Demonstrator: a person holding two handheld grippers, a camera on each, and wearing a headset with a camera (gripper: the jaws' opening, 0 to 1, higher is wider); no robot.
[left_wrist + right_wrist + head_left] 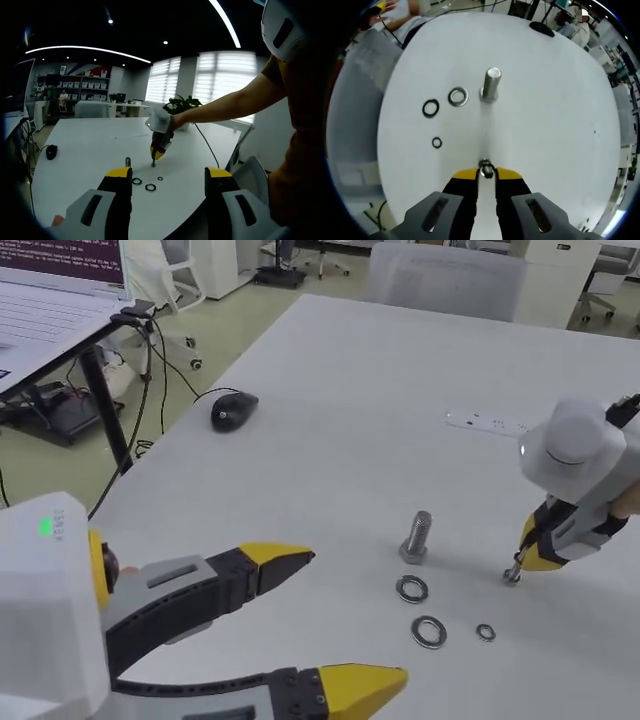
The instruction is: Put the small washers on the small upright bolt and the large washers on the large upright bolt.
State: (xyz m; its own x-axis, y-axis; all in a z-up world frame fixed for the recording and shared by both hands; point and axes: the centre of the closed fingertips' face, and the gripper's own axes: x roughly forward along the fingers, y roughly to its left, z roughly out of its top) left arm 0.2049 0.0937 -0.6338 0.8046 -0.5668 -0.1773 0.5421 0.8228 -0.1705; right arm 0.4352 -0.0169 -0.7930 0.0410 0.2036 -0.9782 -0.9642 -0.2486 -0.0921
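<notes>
The small bolt (486, 169) stands on the white counter (330, 370), at the tips of the right gripper (517, 564). Its jaws are pinched narrow around the top of that bolt. A small washer may be in there too, but it is too tiny to tell.

1 small washer (486, 632) lies flat just beside the small bolt. 2 large washers (411, 589) (429, 631) lie near each other between it and the large bolt (418, 537), which stands straight up. No washer can be seen on the large bolt yet, so most of the job looks undone.

To do this step well, I think the right gripper should stay right over the small bolt and not lean, or the bolt may tip over. Then it should let go softly and lift straight up.

The left gripper (355, 617) hangs low and close to the person, jaws wide apart and holding nothing. It is well apart from the bolts.

There is lots of bare counter around the bolts. A black mouse (233, 412) sits far off near the counter's left edge, and a white strip (485, 422) lies farther back. Neither is in the way.
</notes>
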